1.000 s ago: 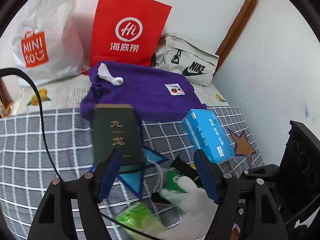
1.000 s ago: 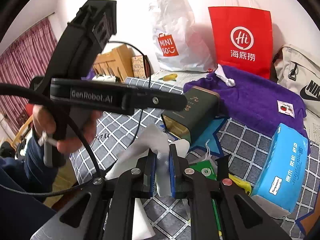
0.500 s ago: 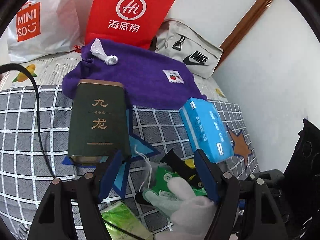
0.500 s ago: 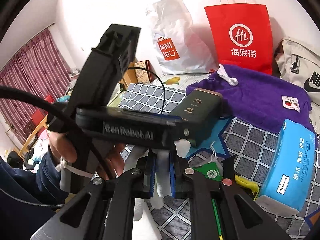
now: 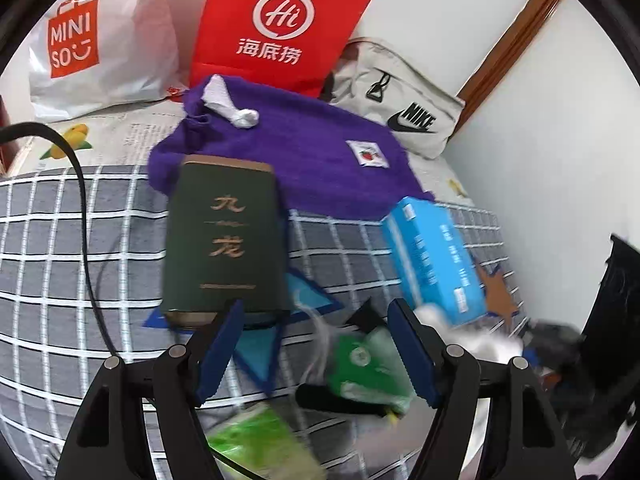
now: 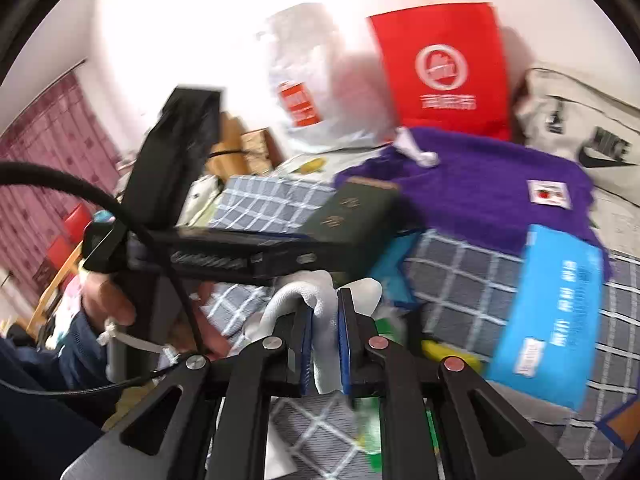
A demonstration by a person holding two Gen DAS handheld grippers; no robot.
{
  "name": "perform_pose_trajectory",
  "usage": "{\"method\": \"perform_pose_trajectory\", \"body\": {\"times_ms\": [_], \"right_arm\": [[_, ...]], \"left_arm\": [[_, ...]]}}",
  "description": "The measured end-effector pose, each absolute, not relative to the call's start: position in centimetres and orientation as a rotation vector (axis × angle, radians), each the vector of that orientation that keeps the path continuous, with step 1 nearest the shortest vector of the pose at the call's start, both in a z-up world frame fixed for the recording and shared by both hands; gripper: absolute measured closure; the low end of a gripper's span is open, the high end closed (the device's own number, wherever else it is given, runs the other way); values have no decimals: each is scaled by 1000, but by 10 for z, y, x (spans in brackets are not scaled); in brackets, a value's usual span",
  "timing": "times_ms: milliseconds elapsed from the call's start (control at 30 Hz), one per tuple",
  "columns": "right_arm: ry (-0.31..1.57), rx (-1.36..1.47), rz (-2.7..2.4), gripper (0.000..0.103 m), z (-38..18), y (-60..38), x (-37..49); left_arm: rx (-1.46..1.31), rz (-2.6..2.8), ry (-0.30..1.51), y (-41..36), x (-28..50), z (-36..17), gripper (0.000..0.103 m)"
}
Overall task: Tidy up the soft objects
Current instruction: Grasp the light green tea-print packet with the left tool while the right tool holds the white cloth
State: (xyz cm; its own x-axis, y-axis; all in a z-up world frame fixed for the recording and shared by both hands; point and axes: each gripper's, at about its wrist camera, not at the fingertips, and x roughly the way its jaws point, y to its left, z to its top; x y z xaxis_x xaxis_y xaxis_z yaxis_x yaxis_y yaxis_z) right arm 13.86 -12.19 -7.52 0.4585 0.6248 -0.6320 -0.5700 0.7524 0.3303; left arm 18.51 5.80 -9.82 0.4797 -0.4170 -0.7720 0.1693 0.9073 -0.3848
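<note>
My right gripper [image 6: 324, 340] is shut on a white glove [image 6: 325, 308], held above the checkered bed; the glove also shows blurred at the right of the left wrist view [image 5: 476, 338]. My left gripper [image 5: 316, 352] is open and empty over a green packet [image 5: 366, 368]. A purple towel [image 5: 320, 160] with a white sock [image 5: 234, 106] on it lies behind a dark green tin [image 5: 222, 236]. A blue tissue pack [image 5: 434, 260] lies at the right. The left gripper's body [image 6: 224, 256] crosses the right wrist view.
A red paper bag [image 5: 280, 24], a white Miniso bag [image 5: 92, 36] and a Nike bag [image 5: 396, 96] stand along the back wall. A light green packet [image 5: 260, 448] lies near my left fingers. A cable [image 5: 86, 216] crosses the bed. The white wall is close at right.
The glove has moved right, out from between my left fingers, carried by the right gripper. The left gripper has drawn back a little from the tin. Both views are motion-blurred.
</note>
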Motion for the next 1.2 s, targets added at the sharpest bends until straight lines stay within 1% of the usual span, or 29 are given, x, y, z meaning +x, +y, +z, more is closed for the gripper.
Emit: {"method": "perform_pose_trajectory", "body": {"times_ms": [100,467,700,833,1033,1200], "right_arm": [[805,72,699,92,-74,-133,141],[800,43,635,92,-74,-153,134],[783,37,611,92,-69,-160,126],[763,36,605,92,-64,-163,118],[755,23,546,92,-66,-170,110],[745,15,513,92,-71,-177,100]], "left_arm": [[-287,-356,1012,67,184,-97,31],[-165,-302,1019,77,171,-94,31],[-149,-248,988,97,153,-79,31],[-90,-215,983,100,139,-77,31],[48,-172,1013,87,120,-93,31],[-39,-174,1080,79,116,-116,31]]}}
